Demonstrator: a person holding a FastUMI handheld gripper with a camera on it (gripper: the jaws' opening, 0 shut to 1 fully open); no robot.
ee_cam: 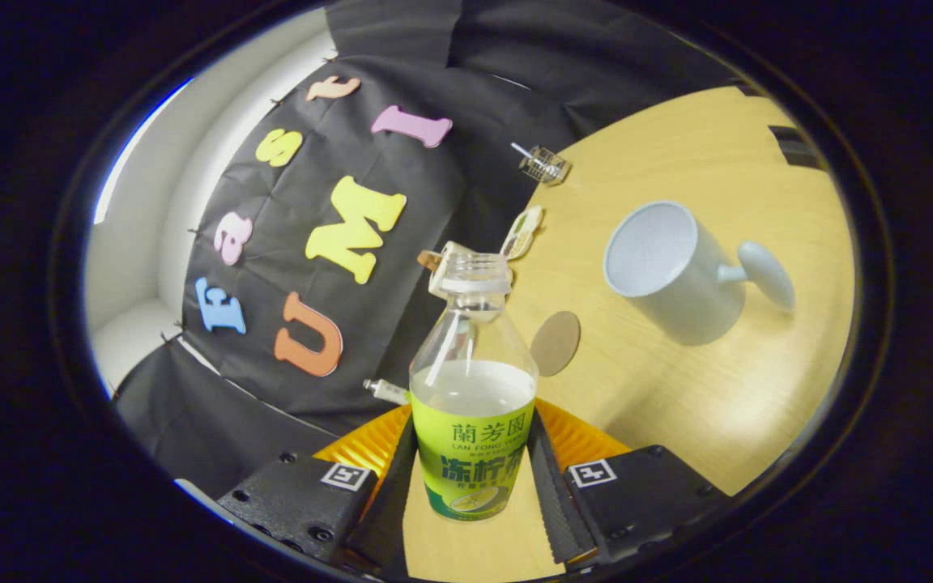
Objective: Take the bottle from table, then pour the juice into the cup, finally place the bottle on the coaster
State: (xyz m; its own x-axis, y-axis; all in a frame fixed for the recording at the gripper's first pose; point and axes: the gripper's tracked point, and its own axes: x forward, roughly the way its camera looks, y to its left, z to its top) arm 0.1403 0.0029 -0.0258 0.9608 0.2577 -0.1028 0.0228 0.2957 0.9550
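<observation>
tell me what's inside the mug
The white mug lies open toward the camera; its visible inner wall looks bare, no liquid seen. The near rim hides part of the inside. The tool grips the bottle, still partly full.

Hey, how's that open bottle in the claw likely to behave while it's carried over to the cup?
The bottle has no cap and looks over half full, so it probably feels fairly heavy and could spill if tipped early. Its thin clear wall may give under the claw, whose fingers press on its labelled sides. The smooth label might slip slightly.
</observation>
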